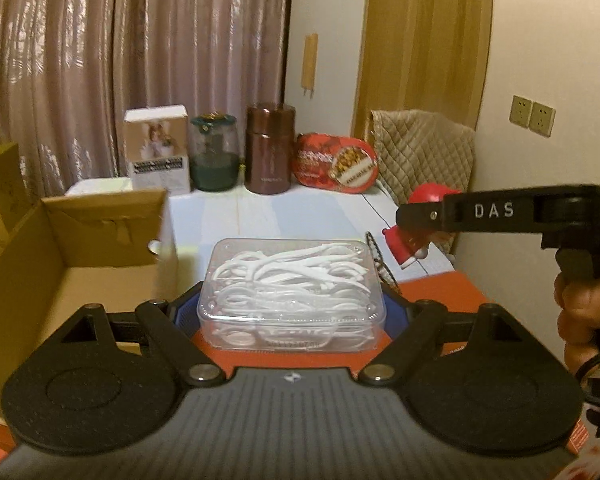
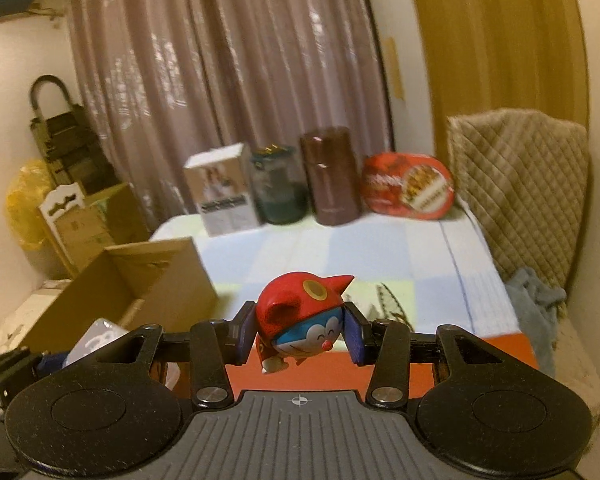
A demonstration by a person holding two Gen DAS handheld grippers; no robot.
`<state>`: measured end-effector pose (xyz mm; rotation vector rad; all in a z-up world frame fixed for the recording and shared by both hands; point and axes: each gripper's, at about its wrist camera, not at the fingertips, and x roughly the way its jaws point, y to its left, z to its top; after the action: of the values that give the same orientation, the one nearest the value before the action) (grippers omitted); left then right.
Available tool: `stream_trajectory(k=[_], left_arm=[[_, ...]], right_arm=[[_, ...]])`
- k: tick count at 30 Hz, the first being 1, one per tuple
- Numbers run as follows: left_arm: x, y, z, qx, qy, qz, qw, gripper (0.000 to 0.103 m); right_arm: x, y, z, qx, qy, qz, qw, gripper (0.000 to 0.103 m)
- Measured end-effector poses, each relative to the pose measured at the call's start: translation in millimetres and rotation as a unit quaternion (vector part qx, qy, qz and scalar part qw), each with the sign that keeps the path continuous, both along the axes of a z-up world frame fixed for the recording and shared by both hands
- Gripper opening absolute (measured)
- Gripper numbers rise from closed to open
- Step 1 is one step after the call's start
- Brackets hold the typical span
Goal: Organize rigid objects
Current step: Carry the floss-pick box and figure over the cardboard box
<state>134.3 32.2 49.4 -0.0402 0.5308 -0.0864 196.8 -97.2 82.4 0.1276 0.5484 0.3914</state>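
**Both grippers loaded, above the table**

Left gripper (image 1: 292, 312) clamps clear plastic box of white floss picks (image 1: 292, 288), beside open brown cardboard box (image 1: 72, 256). Right gripper (image 2: 298, 336) pinches red-hatted blue cat figurine (image 2: 300, 324), tilted, over pale checked tabletop (image 2: 340, 248).

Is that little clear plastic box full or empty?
Full: the clear box, held between the left gripper fingers, is packed with white floss picks.

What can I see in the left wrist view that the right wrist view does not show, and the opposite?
Only the left wrist view shows wall sockets and the clear floss-pick box held in the left tongs. Only the right wrist view shows the toy's blue smiling face, a yellow bag and a grey cloth. Both show the red toy figure, cardboard box and brown canister.
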Motion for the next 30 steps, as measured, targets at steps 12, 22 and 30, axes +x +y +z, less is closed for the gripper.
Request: stream_trajectory(k=[12,22,30], left_arm=[[-12.6,78.1,35.1,0.012,-0.010,0.047,0.9988,0.083],[-4.7,154.3,40.0,0.018,0.001,0.082,0.9965,0.083],[9.7,199.9,21.6,0.031,0.026,0.094,0.9948,0.083]], right_arm=[[0.8,65.0,12.4,0.027,-0.023,0.065,0.997,0.042],[7.0,135.4,5.6,0.026,-0.027,0.120,0.992,0.042],[28.5,179.3,-8.9,0.012,-0.012,0.146,0.989,0.042]])
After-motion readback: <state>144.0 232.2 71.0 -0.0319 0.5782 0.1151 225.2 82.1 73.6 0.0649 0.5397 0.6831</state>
